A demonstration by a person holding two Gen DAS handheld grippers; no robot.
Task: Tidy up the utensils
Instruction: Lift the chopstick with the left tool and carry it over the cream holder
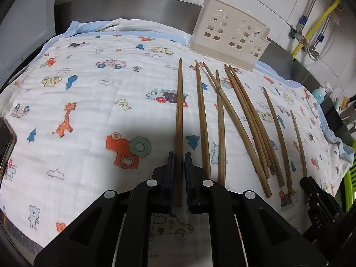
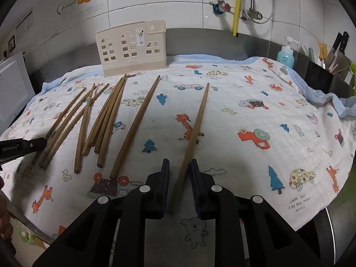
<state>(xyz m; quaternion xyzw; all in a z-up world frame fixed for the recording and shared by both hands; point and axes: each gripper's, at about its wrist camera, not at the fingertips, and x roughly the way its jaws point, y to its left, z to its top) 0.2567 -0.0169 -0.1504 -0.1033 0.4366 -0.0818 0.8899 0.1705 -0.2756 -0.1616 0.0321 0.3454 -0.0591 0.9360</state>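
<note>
Cotton cloth (image 1: 89,111) printed with cars, giraffes and trees covers the steel counter. In the left wrist view its left half lies bare.

At lower centre the left gripper (image 1: 179,155) is clenched on the thick end of the leftmost chopstick (image 1: 179,111). That stick lies flat on the cloth, its thin tip pointing toward the top of the frame.

To its right the other chopsticks (image 1: 251,120) lie on the cloth, well apart from the jaws:
- one single stick
- a pair crossed over each other
- a tight bundle of about three
- another single stick

Furthest right lies the rightmost chopstick (image 1: 299,142), its near end beside the right gripper (image 2: 179,162), whose tip shows at the lower right edge. The cream utensil holder (image 1: 229,35) stands upright at the upper right of centre, on the far edge of the cloth and just beyond the chopstick tips.

In the right wrist view the left gripper's tip enters at the left edge, over the ends of the sticks there. At lower centre the right gripper's jaws stand a little apart around the rightmost chopstick. A gap shows on the left side, so the stick is not squeezed. A blue soap bottle (image 2: 286,55) and a black knife block (image 2: 318,75) stand at the upper right, off the cloth.
</note>
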